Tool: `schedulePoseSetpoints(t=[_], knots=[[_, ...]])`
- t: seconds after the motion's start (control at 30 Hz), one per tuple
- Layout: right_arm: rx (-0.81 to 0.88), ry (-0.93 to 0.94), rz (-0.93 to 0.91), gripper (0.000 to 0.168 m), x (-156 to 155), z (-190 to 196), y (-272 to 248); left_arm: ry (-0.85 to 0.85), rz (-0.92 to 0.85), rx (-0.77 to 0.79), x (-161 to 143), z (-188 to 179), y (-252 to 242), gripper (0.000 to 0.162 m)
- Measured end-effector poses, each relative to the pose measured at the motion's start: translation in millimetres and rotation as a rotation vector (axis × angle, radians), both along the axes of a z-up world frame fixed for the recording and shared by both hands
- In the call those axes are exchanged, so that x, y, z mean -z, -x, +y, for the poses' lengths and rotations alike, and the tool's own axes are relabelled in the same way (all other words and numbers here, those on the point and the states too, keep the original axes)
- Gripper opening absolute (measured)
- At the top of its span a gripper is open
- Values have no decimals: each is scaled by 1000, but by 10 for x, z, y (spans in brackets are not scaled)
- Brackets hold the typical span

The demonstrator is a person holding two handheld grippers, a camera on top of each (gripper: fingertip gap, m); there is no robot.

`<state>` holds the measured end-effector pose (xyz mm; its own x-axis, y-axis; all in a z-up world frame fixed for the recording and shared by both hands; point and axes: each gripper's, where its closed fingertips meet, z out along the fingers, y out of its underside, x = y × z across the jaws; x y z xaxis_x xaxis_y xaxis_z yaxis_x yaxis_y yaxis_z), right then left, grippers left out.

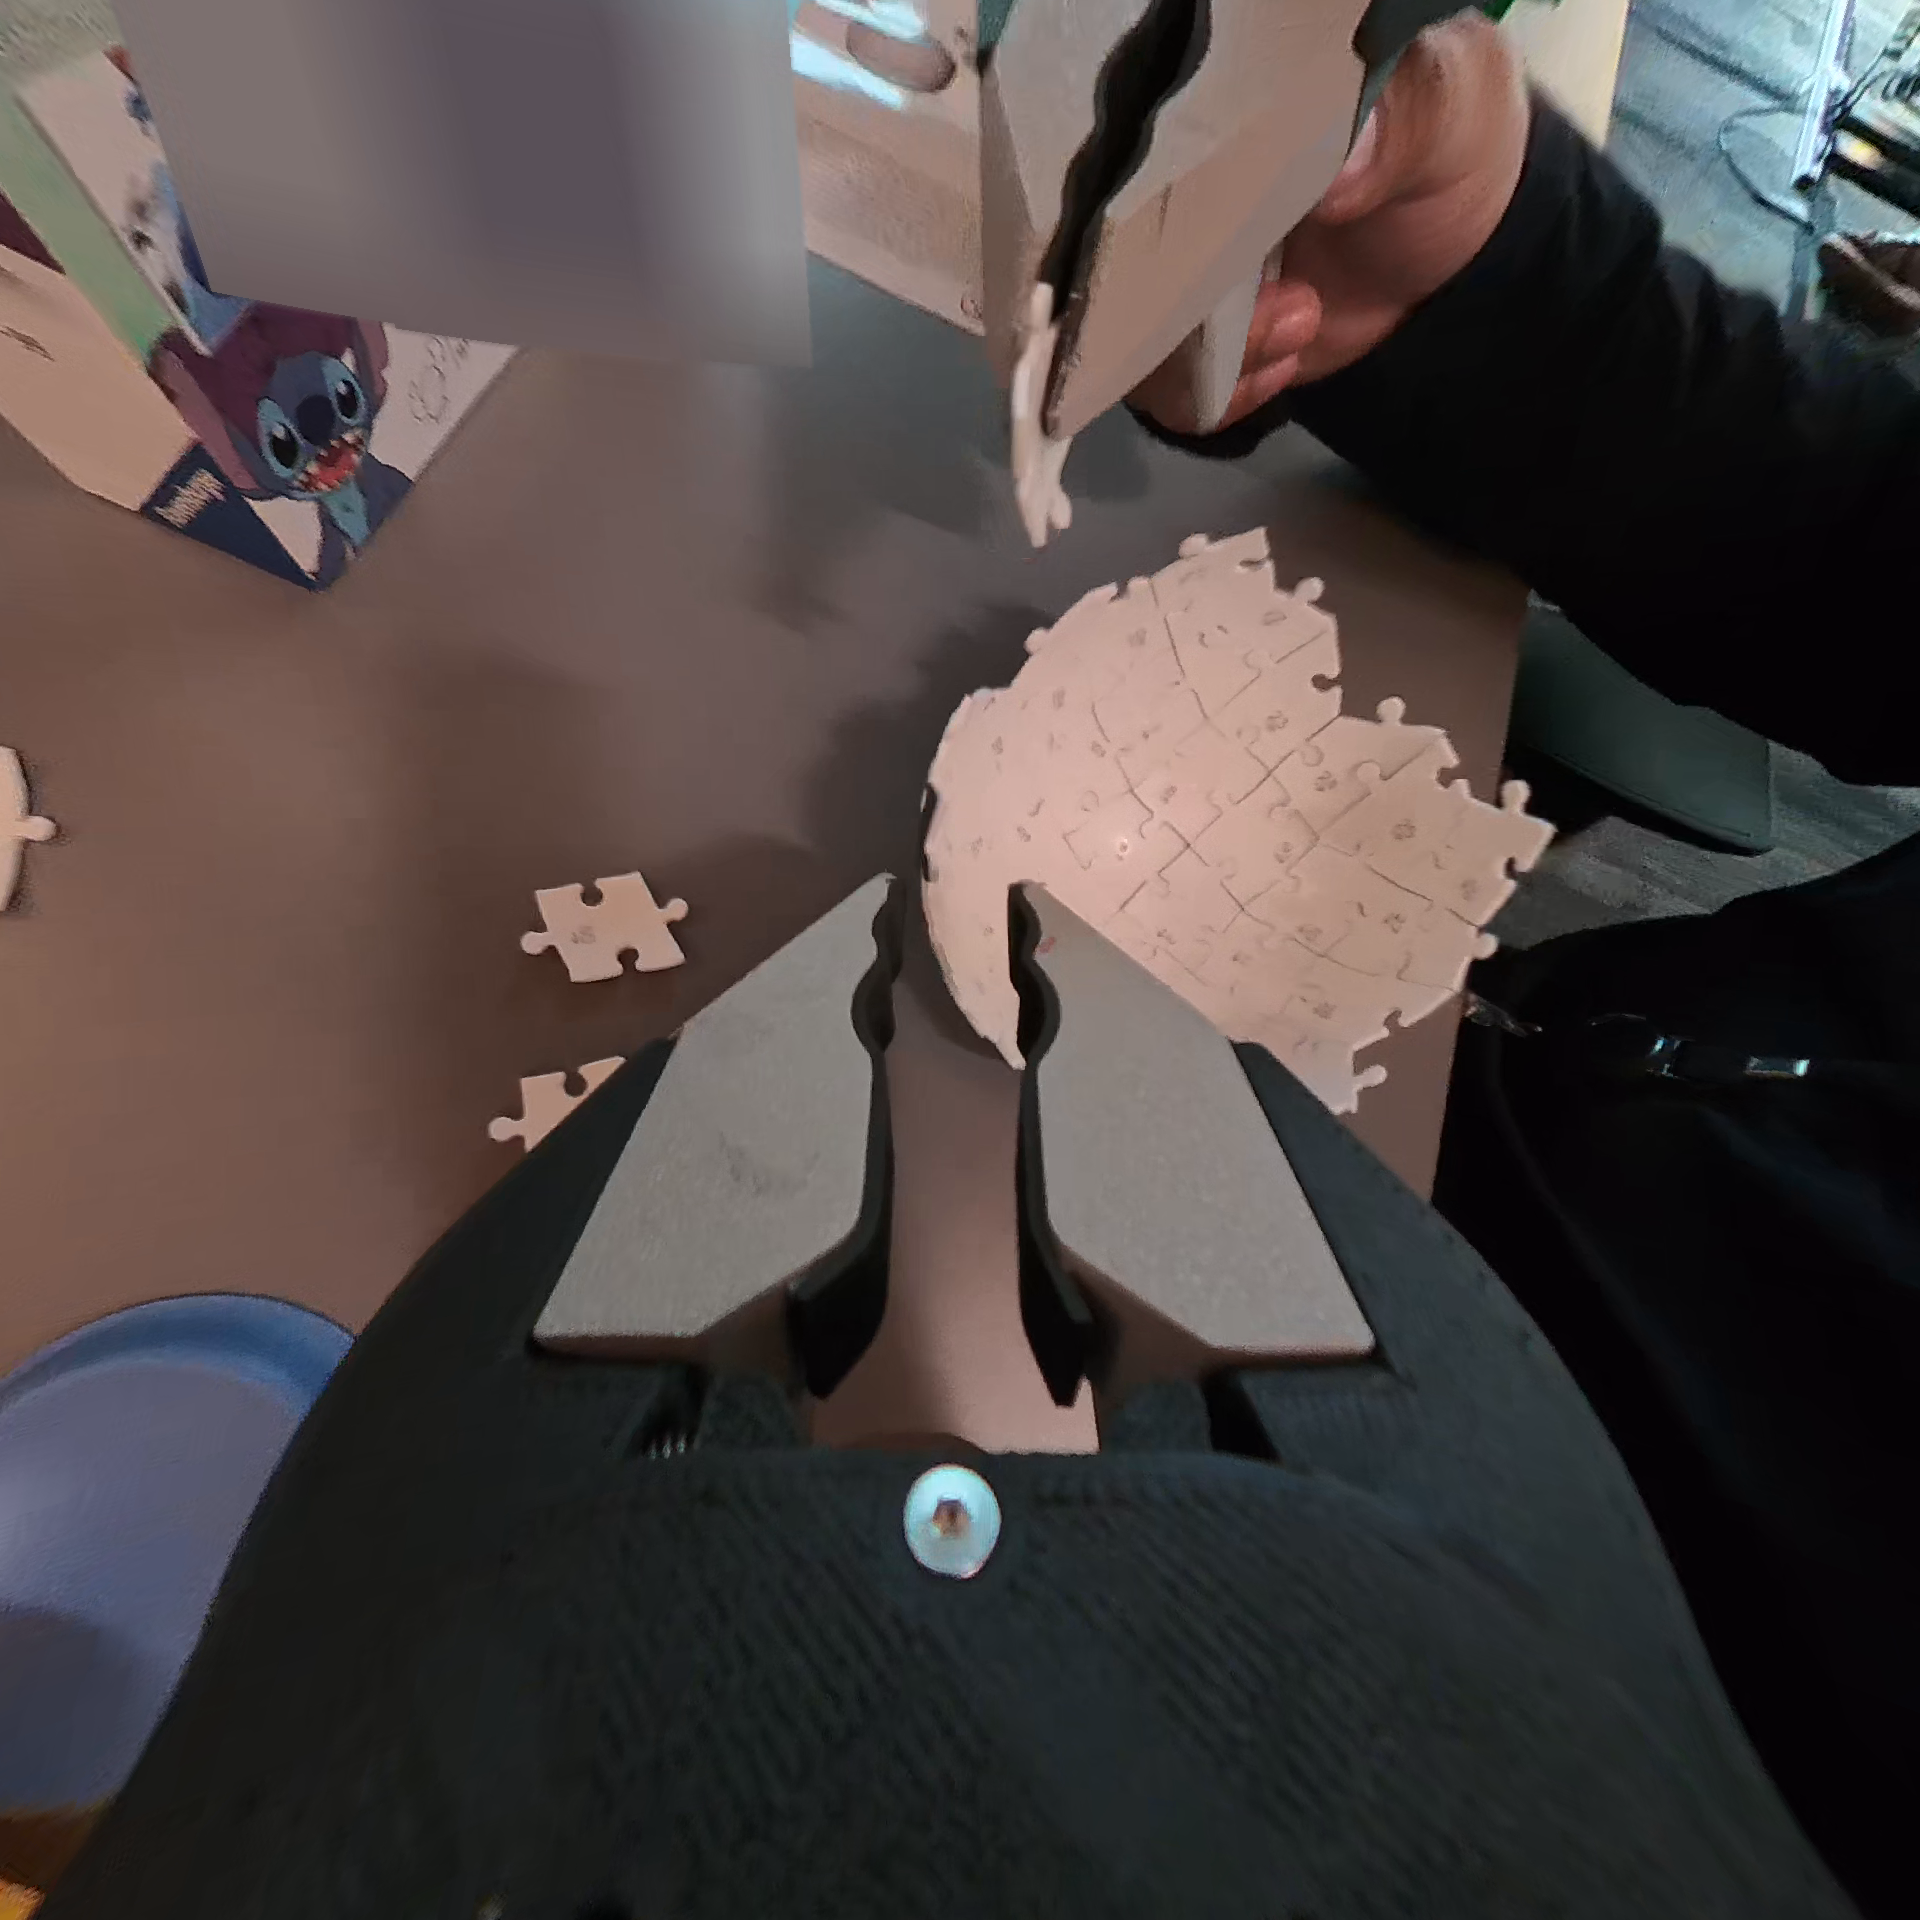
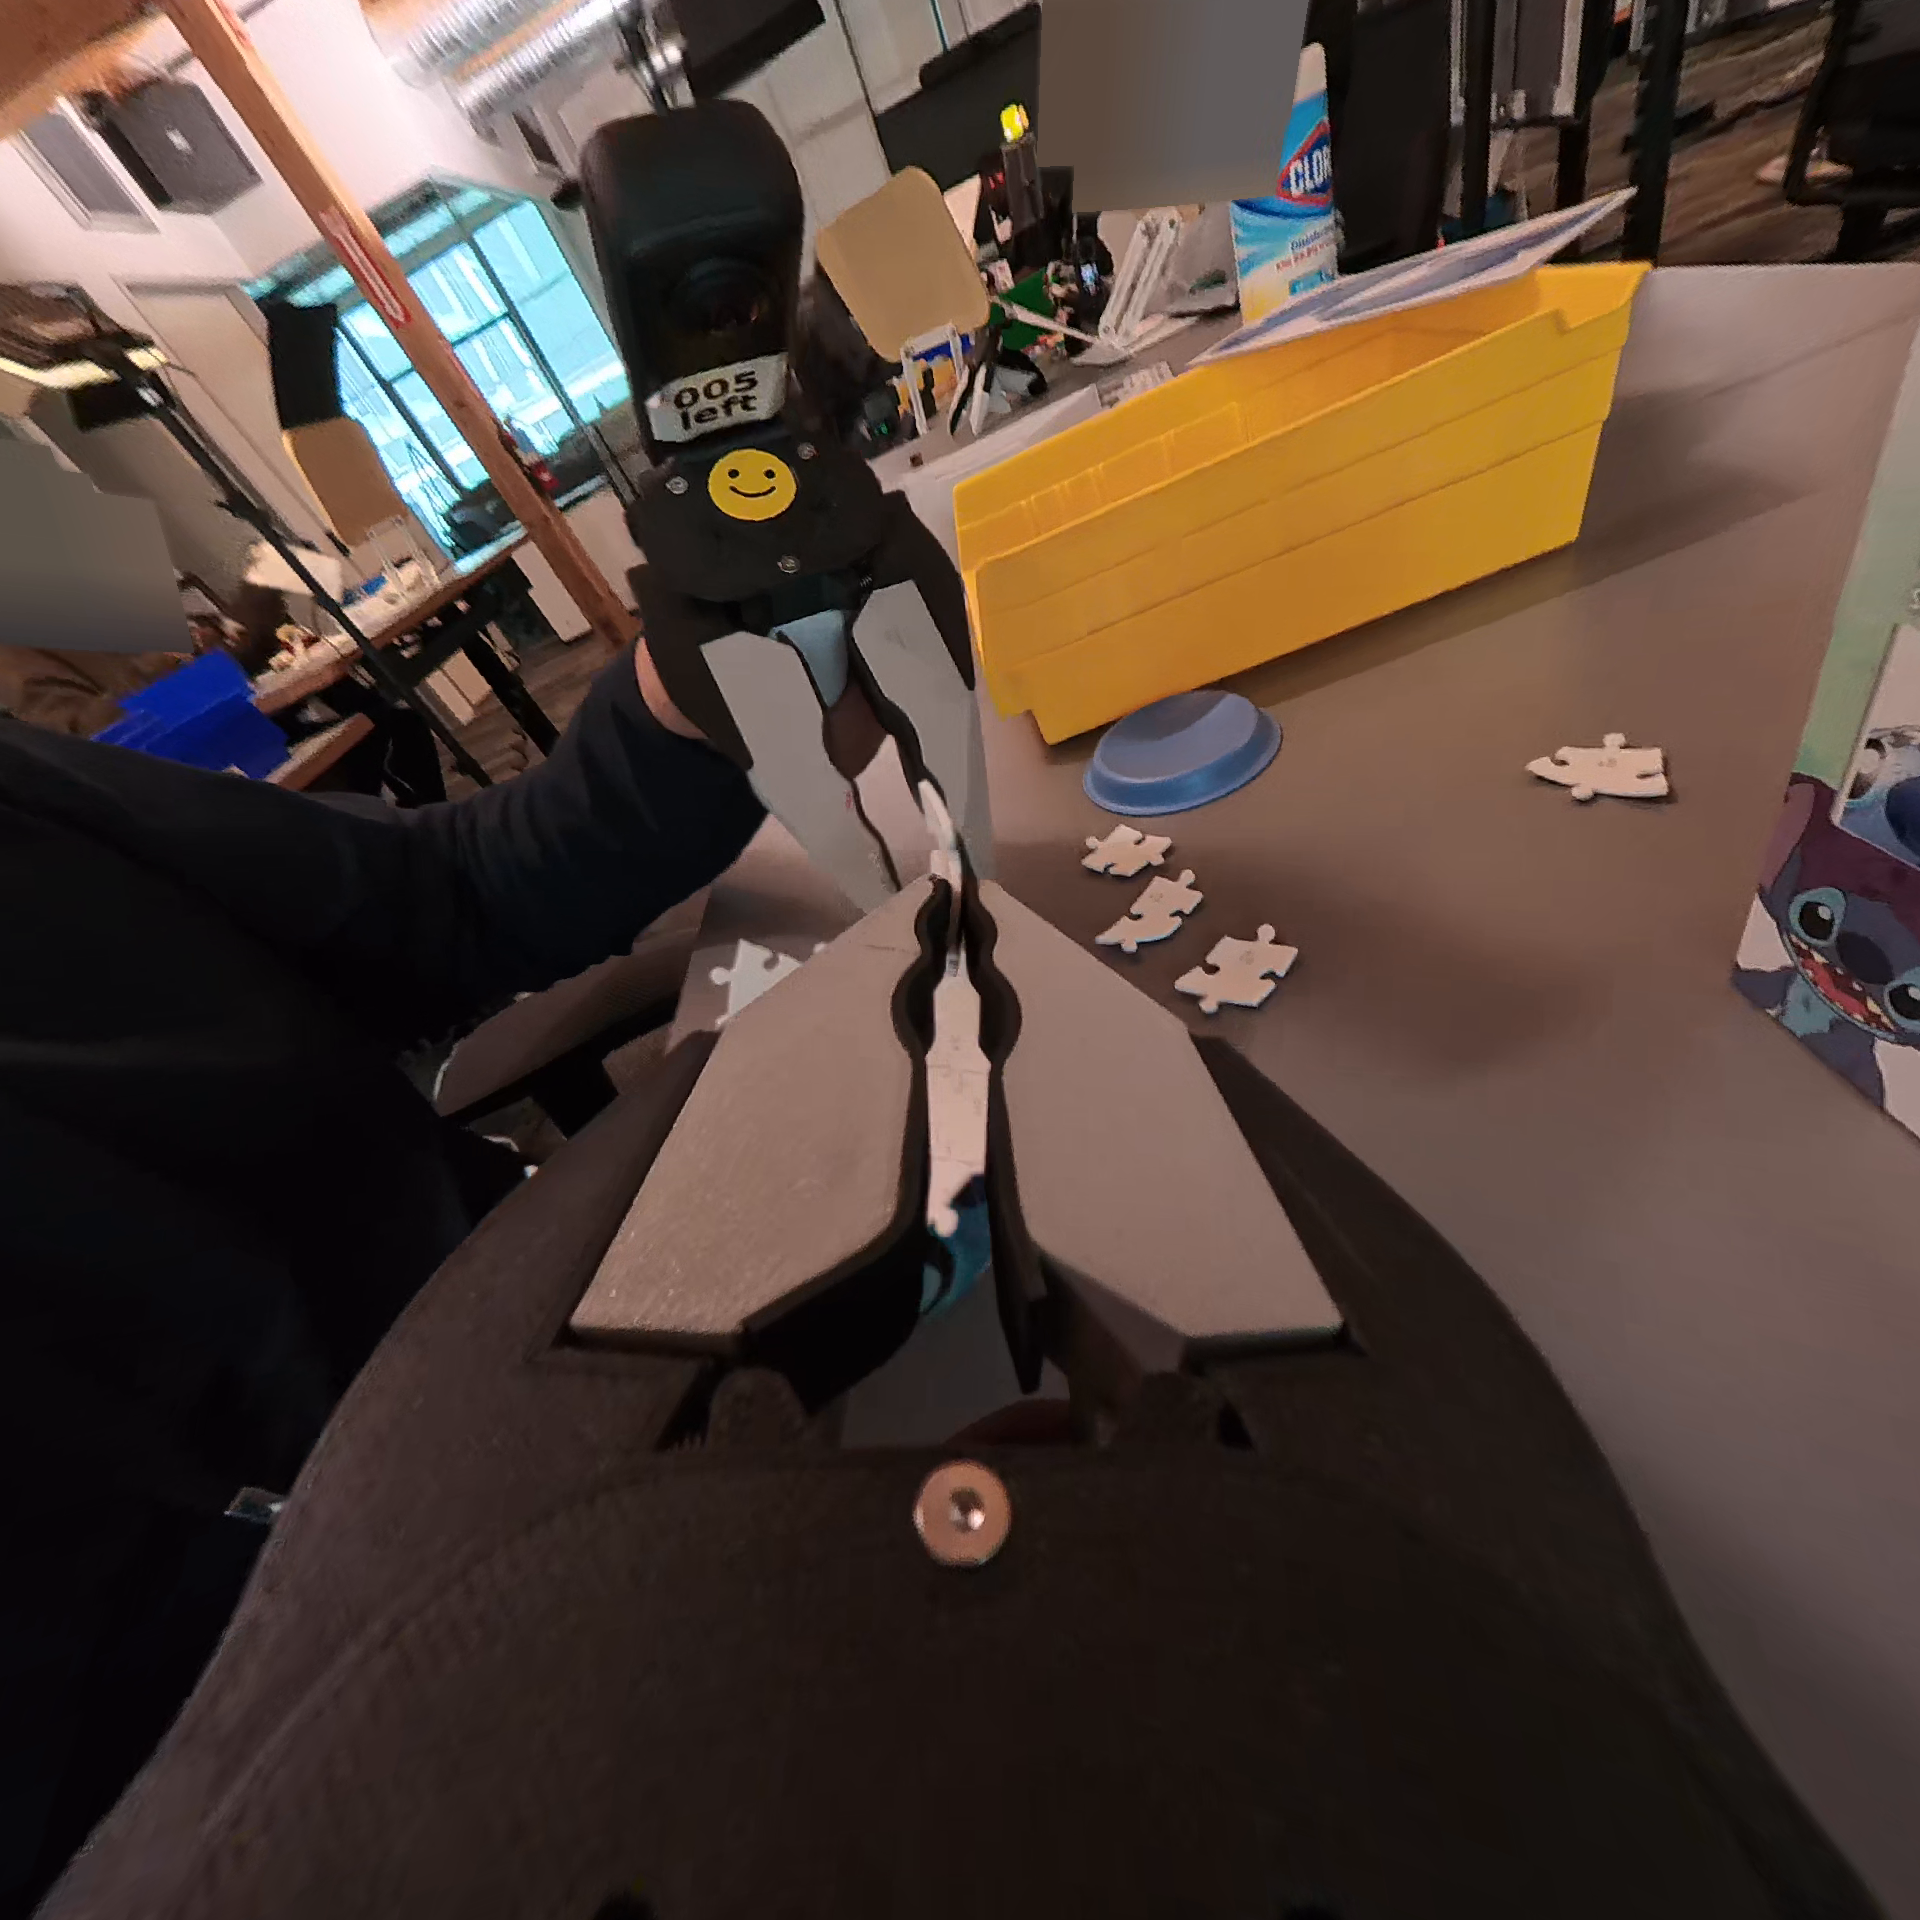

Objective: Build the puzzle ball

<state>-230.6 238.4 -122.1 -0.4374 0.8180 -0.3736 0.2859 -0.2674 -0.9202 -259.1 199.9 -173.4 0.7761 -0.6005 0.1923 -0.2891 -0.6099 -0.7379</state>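
Note:
The half-built puzzle ball (image 1: 1226, 821) is a white bowl-shaped shell of joined pieces, its inside facing me, held tilted over the table's near edge. My left gripper (image 1: 956, 894) grips its left rim with one finger inside the bowl and one outside, the jaws a little apart. It also shows in the right wrist view (image 2: 925, 873). My right gripper (image 2: 956, 904) is shut on a single white puzzle piece (image 2: 954, 1091), seen edge-on. In the left wrist view the right gripper (image 1: 1049, 405) hangs just above the shell's far rim, with the piece (image 1: 1039, 457) sticking out below its tips.
Loose white pieces (image 1: 608, 925) (image 2: 1236, 966) lie on the dark table (image 1: 416, 727). An upturned blue bowl (image 2: 1184, 753) and a yellow bin (image 2: 1299, 499) stand farther off. A puzzle box (image 1: 260, 436) with a blue cartoon figure stands at the side. The table edge (image 1: 1475, 987) is close by the shell. One gripper's finger ends stand about 7 cm off the other's.

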Motion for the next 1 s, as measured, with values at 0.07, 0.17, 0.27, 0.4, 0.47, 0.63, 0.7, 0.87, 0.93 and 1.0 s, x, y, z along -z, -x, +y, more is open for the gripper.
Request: schedulePoseSetpoints(t=[0.07,0.17,0.27,0.4,0.47,0.63,0.7,0.87,0.93,1.0], knots=[[-20,36,35,0,-79,-23,-20,-35,-35,-13,-154,29,17,17],[-35,63,68,0,-143,-49,-26,-78,-118,-10,-389,102,-56,18],[-38,60,87,0,-161,-80,-14,-88,-168,13,-498,184,-181,19],[-40,64,104,0,-171,-111,8,-82,-193,64,-536,238,-344,18],[-34,67,110,0,-173,-110,22,-86,-208,74,-561,258,-384,9],[-50,89,120,0,-194,-125,6,-91,-241,84,-603,272,-398,1],[-47,58,99,0,-145,-129,12,-80,-221,80,-584,278,-377,1],[-52,-13,60,0,-55,-161,11,-69,-188,85,-597,281,-345,0],[-46,-29,56,0,-49,-148,7,-72,-182,83,-589,288,-348,0],[-30,-38,67,2,-70,-119,2,-62,-156,81,-545,286,-335,0]])
